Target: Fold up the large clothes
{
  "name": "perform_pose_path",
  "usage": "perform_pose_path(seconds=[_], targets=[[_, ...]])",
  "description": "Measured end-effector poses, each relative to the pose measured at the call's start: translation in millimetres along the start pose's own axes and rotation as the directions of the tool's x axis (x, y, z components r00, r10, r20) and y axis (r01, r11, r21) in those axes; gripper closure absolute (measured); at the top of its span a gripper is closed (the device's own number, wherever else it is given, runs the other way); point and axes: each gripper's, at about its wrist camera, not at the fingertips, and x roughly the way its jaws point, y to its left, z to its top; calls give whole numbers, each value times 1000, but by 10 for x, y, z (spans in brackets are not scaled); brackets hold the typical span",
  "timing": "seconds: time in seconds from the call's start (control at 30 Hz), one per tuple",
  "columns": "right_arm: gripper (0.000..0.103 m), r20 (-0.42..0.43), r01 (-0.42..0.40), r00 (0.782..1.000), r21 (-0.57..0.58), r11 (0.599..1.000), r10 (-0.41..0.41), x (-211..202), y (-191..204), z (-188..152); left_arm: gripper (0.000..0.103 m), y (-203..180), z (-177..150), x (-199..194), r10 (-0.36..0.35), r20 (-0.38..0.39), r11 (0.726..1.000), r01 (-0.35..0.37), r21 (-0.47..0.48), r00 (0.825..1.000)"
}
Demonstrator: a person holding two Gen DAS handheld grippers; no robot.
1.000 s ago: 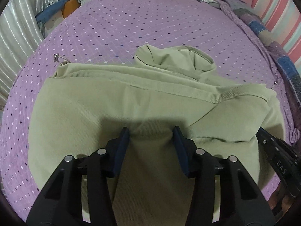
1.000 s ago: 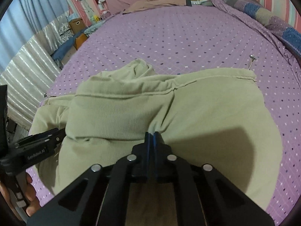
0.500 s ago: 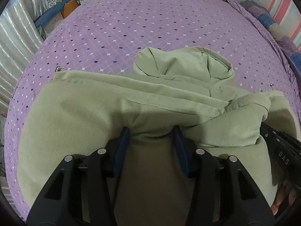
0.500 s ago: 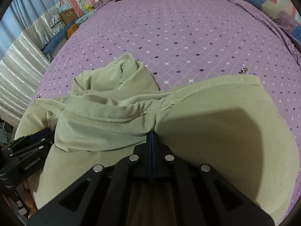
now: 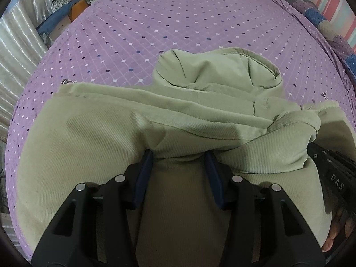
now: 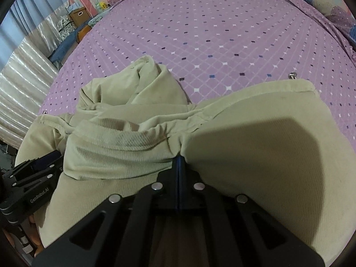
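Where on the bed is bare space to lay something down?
The purple bedspread is bare beyond the hood of the green hoodie, up toward the pillows. The near part is crowded: the hoodie covers it, with both tongs at its folded edge.

One green hoodie (image 5: 93, 138), one purple bedspread (image 5: 178, 26), two grippers and one cardboard box (image 6: 78, 15).

The left gripper (image 5: 179, 159) is pointing steeply down, its jaws standing apart around bunched fabric, while the right gripper (image 6: 178, 159) is pinching cloth with jaws closed tight
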Motion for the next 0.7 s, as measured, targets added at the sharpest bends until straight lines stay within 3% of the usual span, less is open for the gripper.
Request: perform_pose_path(seconds=[0.7], targets=[[103,-4,33,999,-25,999,-33,127,42,41,55,-31,84,141,-12,-10,1000,12,11,1000]])
